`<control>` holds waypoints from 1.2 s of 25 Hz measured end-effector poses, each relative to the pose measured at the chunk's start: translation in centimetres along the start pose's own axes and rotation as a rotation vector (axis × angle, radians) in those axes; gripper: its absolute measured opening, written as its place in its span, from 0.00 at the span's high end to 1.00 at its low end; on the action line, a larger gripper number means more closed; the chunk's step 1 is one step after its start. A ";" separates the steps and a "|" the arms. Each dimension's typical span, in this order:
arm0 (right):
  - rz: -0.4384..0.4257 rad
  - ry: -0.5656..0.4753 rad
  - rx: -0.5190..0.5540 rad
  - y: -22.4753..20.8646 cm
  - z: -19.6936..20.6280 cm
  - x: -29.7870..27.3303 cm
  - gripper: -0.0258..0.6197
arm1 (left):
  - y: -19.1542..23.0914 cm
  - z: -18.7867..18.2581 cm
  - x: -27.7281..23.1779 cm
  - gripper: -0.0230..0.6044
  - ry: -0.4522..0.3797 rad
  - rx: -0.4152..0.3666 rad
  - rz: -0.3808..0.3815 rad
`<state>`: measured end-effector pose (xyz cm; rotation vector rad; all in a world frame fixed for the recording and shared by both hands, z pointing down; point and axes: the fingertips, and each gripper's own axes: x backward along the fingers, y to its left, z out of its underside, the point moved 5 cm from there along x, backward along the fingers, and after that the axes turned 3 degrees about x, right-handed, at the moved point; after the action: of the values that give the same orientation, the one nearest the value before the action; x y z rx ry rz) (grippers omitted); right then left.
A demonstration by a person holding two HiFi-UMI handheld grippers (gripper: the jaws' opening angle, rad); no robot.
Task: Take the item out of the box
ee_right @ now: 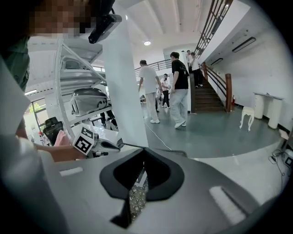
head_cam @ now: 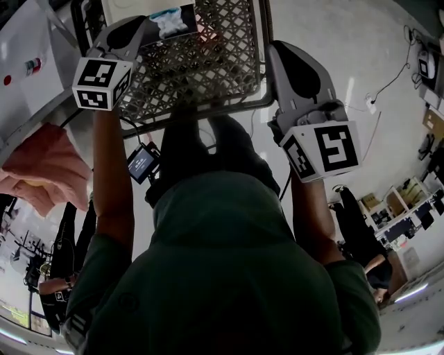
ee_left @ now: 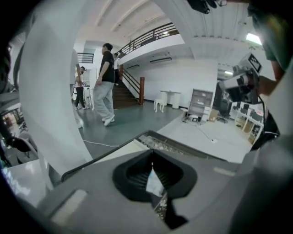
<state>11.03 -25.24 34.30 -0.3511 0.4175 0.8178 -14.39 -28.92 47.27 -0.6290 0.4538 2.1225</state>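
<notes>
A black wire-mesh basket (head_cam: 201, 62) stands in front of me at the top of the head view. My left gripper (head_cam: 144, 31) hovers over its left rim, shut on a small white and light-blue packet (head_cam: 173, 21). The left gripper view shows that packet (ee_left: 154, 183) pinched between the closed pads of the left gripper (ee_left: 152, 171), with the basket rim (ee_left: 178, 146) beyond. My right gripper (head_cam: 277, 52) rests at the basket's right rim. In the right gripper view its jaws (ee_right: 143, 169) are shut, and only mesh (ee_right: 136, 196) shows through the slit below them.
A pink cloth (head_cam: 38, 170) hangs at the left beside a white shelf (head_cam: 28, 69). A small screen (head_cam: 142, 163) sits below the basket. A cable (head_cam: 388, 83) lies on the floor to the right. People (ee_right: 178, 87) walk near a staircase (ee_right: 206, 96) further off.
</notes>
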 end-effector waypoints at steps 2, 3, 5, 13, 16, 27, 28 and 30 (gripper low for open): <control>0.006 0.013 -0.009 -0.2 1.0 -0.5 0.95 | 0.1 1.6 -1.4 0.94 0.029 0.011 0.017; 0.008 0.019 -0.013 -0.3 1.5 -0.8 0.95 | 0.2 2.4 -2.2 0.90 0.045 0.017 0.026; 0.011 0.032 -0.022 -0.5 2.3 -1.2 0.95 | 0.3 3.8 -3.5 0.89 0.077 0.028 0.044; 0.025 0.065 -0.052 -1.2 3.9 -2.1 0.95 | 0.2 7.4 -7.5 0.82 0.192 0.043 0.100; 0.032 0.076 -0.064 -1.4 4.8 -2.3 0.95 | 0.3 8.6 -8.7 0.82 0.223 0.038 0.109; 0.035 0.100 -0.090 -1.9 6.3 -3.1 0.95 | 0.3 11.2 -11.8 0.65 0.338 0.060 0.129; 0.036 0.102 -0.092 -1.9 6.4 -3.1 0.95 | 0.3 11.5 -12.0 0.63 0.350 0.062 0.129; 0.037 0.105 -0.096 -2.0 6.7 -3.2 0.95 | 0.3 11.8 -12.5 0.61 0.369 0.063 0.129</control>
<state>12.08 -25.51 41.90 -0.4788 0.4848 0.8597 -11.45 -30.81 64.14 -0.9838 0.7789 2.1056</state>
